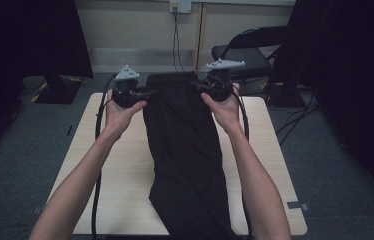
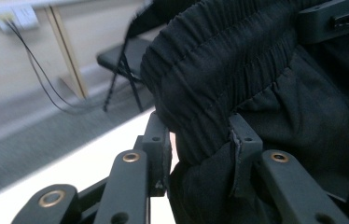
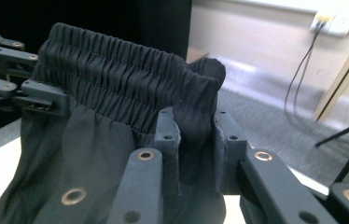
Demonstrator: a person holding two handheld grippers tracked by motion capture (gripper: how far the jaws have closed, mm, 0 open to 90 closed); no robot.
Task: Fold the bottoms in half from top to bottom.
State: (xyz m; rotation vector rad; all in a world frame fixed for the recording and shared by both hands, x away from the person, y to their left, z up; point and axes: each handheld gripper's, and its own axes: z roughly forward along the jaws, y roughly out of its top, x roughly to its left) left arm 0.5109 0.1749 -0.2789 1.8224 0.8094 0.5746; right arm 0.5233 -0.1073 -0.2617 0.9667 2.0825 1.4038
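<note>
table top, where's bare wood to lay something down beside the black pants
Two bare strips of table flank the black pants: one between the pants and the table's left edge, one between the pants and its right edge. Forearms and cables cross both. The middle is covered, and the far edge is crowded by the left gripper and right gripper gripping the waistband.

The trousers [image 1: 185, 150] run off the high view's bottom edge, hiding their hems, and they cover the table [image 1: 125, 180] beneath them.
</note>
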